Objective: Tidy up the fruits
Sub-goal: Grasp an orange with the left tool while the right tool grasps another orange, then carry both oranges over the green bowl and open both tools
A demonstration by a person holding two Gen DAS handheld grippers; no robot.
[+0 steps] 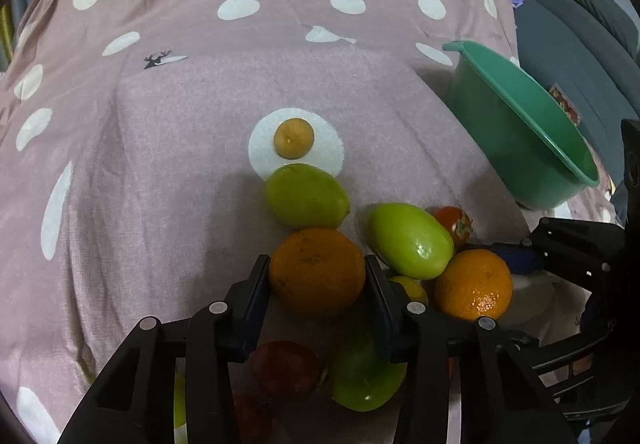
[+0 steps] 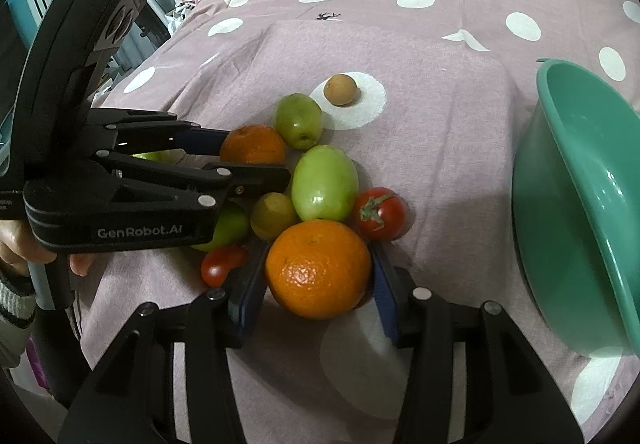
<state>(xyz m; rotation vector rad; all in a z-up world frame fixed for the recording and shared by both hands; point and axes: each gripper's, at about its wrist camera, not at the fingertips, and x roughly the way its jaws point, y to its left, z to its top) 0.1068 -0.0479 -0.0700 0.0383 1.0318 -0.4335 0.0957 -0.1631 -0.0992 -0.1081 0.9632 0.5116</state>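
The left gripper [image 1: 317,276] has its two pads pressed against the sides of an orange [image 1: 317,271], which rests on the cloth in the middle of the fruit heap. The right gripper [image 2: 318,276] is likewise clamped on a second orange [image 2: 318,269] at the near edge of the heap.

Only the left wrist view shows what lies under that claw: a dark red fruit [image 1: 286,368] and a green fruit [image 1: 362,376] behind the pads, close to the lens. It also shows the right gripper's black frame at the far right edge, beside its orange.

Only the right wrist view shows the left gripper from the side, its fingers [image 2: 256,174] reaching in from the left, and a hand [image 2: 24,244] with a striped cuff on its handle. It shows a tomato [image 2: 380,213] with a green stalk touching the second orange, a smaller red tomato [image 2: 222,263] by the left pad, a large green fruit [image 2: 325,182] and a small yellowish one [image 2: 274,215] between the two oranges.

Both views show another green fruit [image 1: 306,196] farther out and a small brown fruit [image 1: 293,138] sitting alone on a white dot.

All lie on a pink cloth with white dots [image 1: 160,124]. A green plastic basin [image 2: 580,204] stands tilted to the right, apart from the heap. Beyond the cloth, a grey chair [image 1: 580,24] shows in the left wrist view and cluttered room furnishings in the right.
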